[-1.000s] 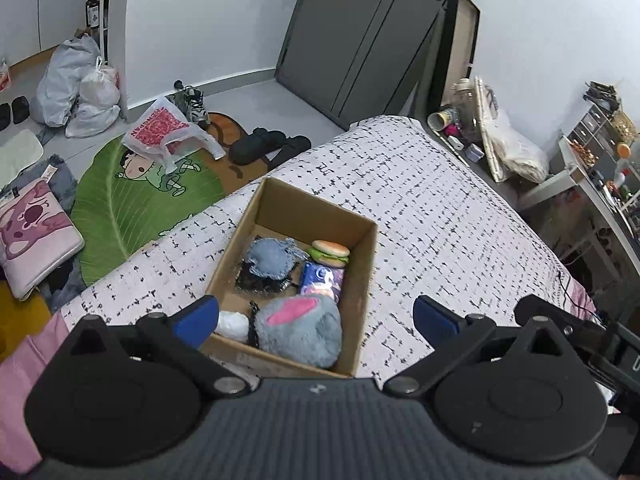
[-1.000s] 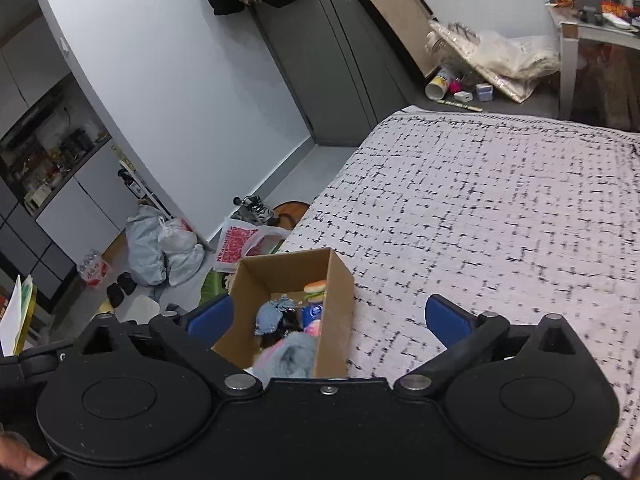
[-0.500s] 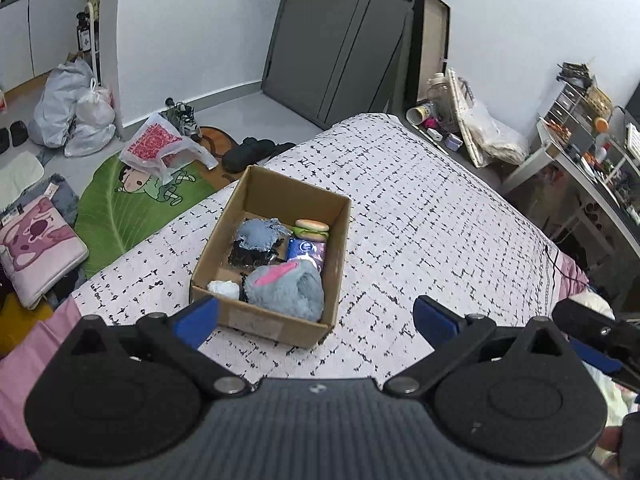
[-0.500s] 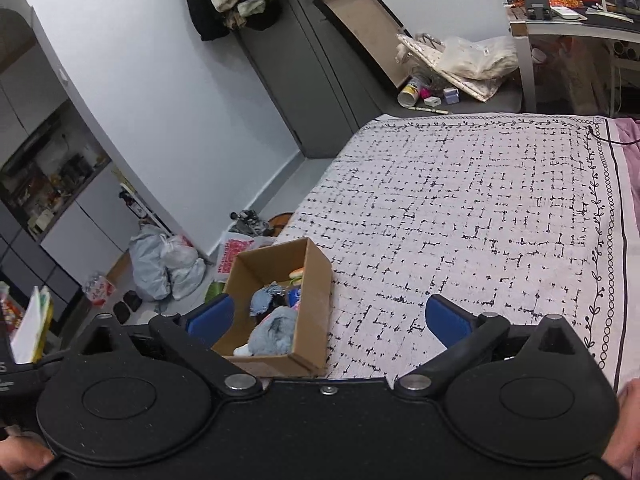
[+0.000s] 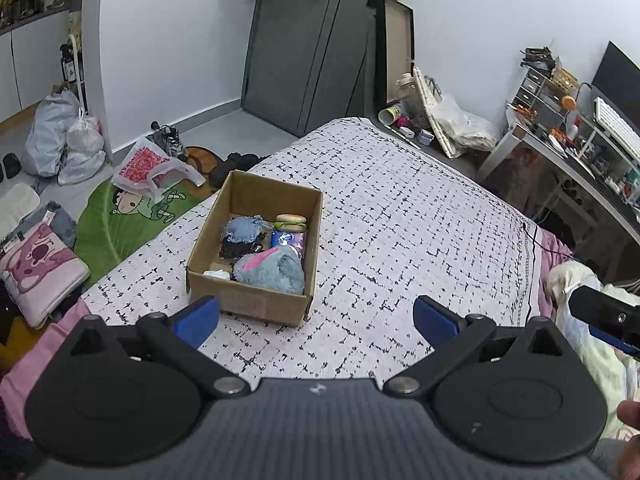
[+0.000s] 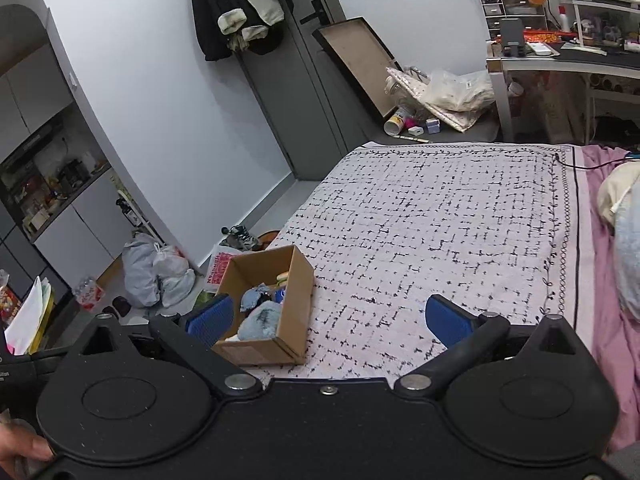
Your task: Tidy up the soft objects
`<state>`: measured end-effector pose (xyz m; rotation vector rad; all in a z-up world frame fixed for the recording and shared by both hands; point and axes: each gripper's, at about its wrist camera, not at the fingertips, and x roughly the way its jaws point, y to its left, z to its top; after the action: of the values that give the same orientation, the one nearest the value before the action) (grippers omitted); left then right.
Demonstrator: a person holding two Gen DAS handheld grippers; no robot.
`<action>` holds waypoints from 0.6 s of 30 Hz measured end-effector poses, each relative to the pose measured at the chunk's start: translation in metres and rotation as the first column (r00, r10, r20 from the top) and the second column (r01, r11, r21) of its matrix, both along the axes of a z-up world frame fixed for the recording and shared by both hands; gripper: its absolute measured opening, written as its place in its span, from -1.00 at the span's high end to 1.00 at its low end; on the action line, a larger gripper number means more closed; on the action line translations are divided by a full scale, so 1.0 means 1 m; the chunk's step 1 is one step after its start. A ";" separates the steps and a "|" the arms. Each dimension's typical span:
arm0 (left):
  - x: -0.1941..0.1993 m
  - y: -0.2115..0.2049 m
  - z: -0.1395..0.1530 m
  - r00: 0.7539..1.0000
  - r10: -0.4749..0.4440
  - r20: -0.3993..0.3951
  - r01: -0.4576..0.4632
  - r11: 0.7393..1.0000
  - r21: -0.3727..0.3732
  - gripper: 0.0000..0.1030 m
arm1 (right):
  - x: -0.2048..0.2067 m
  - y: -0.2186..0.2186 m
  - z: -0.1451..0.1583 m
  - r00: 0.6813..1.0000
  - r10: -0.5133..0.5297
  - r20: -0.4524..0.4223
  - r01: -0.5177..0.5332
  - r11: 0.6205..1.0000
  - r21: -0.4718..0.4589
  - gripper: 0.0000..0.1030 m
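An open cardboard box (image 5: 310, 216) sits on the patterned bed cover (image 5: 400, 220). It holds a grey and pink plush (image 5: 270, 270), a blue fabric piece (image 5: 242, 228), a toy burger (image 5: 291, 222), a blue packet (image 5: 286, 239) and a dark item. The box also shows in the right wrist view (image 6: 298, 304), low and left. My left gripper (image 5: 316, 316) is open and empty, above the cover just short of the box. My right gripper (image 6: 328, 316) is open and empty, to the right of the box.
The floor on the left has a green mat (image 5: 120, 220), plastic bags (image 5: 60, 140) and a pink cushion (image 5: 36, 268). A desk (image 5: 580, 152) with clutter stands at the right. A pillow (image 6: 624, 220) lies on the pink sheet at the right.
Both grippers have pulled back and up from the box, which now looks smaller and farther. Both stay open and empty.
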<state>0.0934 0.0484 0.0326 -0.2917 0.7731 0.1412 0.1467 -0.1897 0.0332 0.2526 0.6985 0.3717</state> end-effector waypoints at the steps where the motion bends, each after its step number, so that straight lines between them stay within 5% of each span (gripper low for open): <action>1: -0.003 -0.002 0.001 1.000 0.000 0.002 0.000 1.000 0.001 -0.99 | -0.003 -0.001 0.001 1.000 0.003 0.000 -0.003 1.000 -0.003 -1.00; 18: -0.050 -0.034 0.014 0.996 -0.070 0.048 0.067 0.996 0.051 -0.99 | -0.055 -0.031 0.011 0.999 0.004 0.033 -0.002 0.997 -0.072 -1.00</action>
<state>0.0439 0.0147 0.0466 -0.2205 0.7283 0.0881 0.0917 -0.2211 0.0446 0.1769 0.6786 0.3523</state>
